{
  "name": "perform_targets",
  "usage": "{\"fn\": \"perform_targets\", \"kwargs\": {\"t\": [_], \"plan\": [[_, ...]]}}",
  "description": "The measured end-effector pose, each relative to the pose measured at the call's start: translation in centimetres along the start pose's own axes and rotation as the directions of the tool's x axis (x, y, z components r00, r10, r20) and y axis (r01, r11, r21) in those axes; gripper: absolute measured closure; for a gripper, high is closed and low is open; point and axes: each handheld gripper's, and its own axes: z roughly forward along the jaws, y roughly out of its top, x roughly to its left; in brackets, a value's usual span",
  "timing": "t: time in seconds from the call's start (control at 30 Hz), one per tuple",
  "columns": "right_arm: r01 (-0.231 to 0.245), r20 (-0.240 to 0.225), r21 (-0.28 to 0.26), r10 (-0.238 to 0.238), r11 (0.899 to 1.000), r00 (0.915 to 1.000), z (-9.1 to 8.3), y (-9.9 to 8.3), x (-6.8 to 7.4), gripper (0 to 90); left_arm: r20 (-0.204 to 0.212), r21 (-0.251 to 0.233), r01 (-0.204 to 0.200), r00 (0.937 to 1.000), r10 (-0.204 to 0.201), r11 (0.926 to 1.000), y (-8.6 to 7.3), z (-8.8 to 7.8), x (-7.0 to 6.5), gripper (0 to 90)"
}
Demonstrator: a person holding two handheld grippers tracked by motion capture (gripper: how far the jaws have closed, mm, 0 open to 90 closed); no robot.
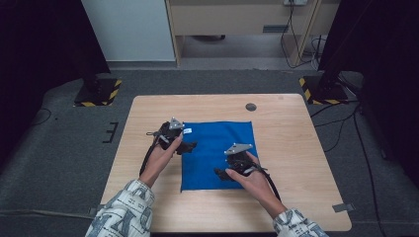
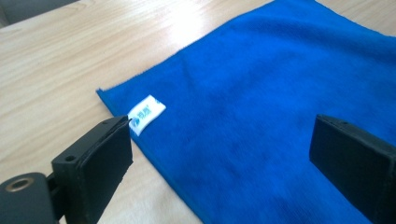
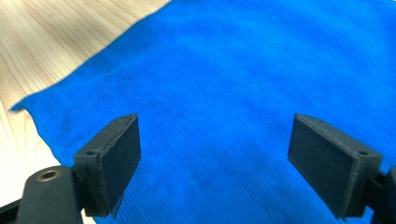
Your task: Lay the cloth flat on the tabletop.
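A blue cloth (image 1: pixel 217 153) lies flat on the wooden table (image 1: pixel 148 113), with a small white label (image 1: pixel 188 131) at its far left corner. My left gripper (image 1: pixel 190 146) hovers at the cloth's left edge and points right across it. In the left gripper view its jaws (image 2: pixel 219 144) stand wide apart over the cloth (image 2: pixel 261 102), close to the label (image 2: pixel 147 112), with nothing between them. My right gripper (image 1: pixel 220 173) is over the cloth's near right part and points left. Its jaws (image 3: pixel 215 149) are wide open above the cloth (image 3: pixel 233 79), holding nothing.
A dark round grommet (image 1: pixel 251 106) sits in the tabletop beyond the cloth. Two stands with yellow-and-black bases (image 1: pixel 99 91) (image 1: pixel 323 91) flank the table's far corners. Cables (image 1: pixel 341 128) run over the grey floor at the right.
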Motion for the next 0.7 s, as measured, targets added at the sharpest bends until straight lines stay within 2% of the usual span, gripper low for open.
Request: {"fn": "perform_targets", "kwargs": {"t": [0.17, 0.23, 0.27, 0.37, 0.43, 0.7], "plan": [[0.028, -0.015, -0.001, -0.028, 1.0, 0.9995, 0.9, 0.4, 0.9, 22.0, 0.01, -0.015, 0.008, 0.9999, -0.008, 0.9999, 0.8, 0.8, 0.7, 6.4], [0.035, -0.026, -0.003, -0.035, 0.999, 0.999, 1.1, 0.6, 1.2, 23.1, 0.026, -0.053, 0.027, 0.9993, -0.026, 0.9983, 0.9, 0.9, 1.0, 6.5], [0.038, -0.032, -0.003, -0.038, 0.999, 0.9988, 1.2, 0.7, 1.4, 23.3, 0.033, -0.049, 0.043, 0.9986, -0.041, 0.9979, 1.1, 1.1, 1.2, 6.7], [0.039, -0.045, -0.006, -0.039, 0.999, 0.9982, 1.5, 1.0, 2.0, 24.6, 0.025, -0.03, 0.037, 0.999, -0.036, 0.9989, 1.5, 1.4, 1.6, 6.9], [0.043, -0.057, -0.01, -0.044, 0.999, 0.9974, 1.6, 1.3, 2.5, 25.8, 0.024, -0.04, 0.044, 0.9988, -0.043, 0.9983, 1.9, 1.4, 1.8, 7.4], [0.071, -0.099, -0.008, -0.072, 0.997, 0.9925, 2.2, 2.1, 4.3, 27.0, 0.022, -0.018, 0.013, 0.9997, -0.012, 0.9998, 3.5, 1.7, 2.3, 7.7]]}}
